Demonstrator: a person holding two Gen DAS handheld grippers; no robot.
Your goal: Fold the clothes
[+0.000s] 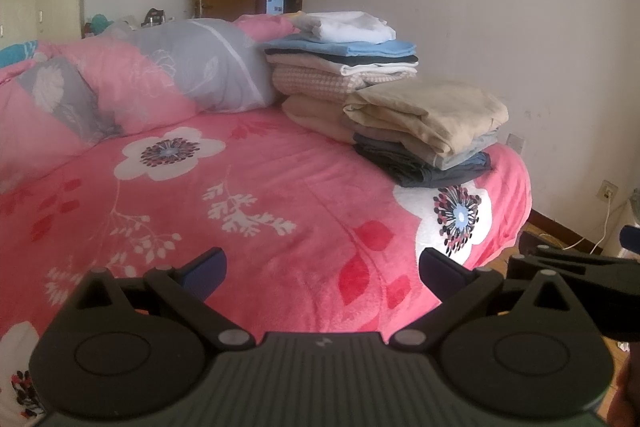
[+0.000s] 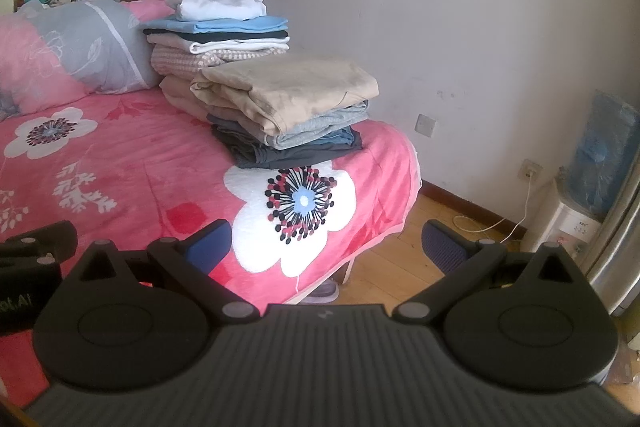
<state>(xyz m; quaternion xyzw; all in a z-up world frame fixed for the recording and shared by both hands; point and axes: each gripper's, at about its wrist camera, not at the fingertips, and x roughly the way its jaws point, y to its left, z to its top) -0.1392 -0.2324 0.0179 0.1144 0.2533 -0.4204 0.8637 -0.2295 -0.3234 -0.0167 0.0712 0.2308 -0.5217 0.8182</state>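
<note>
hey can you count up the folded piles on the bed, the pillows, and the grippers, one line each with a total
Folded clothes piles: 2, near pile and far pile
Pillows: 1 clearly seen, grey and pink
Grippers: 2, left gripper and right gripper, both open and holding nothing
Total: 5

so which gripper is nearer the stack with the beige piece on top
Right, though not by much. The right gripper hangs at the bed's corner, straight before the beige-topped stack. The left gripper is beside it, further over the bedspread.
</note>
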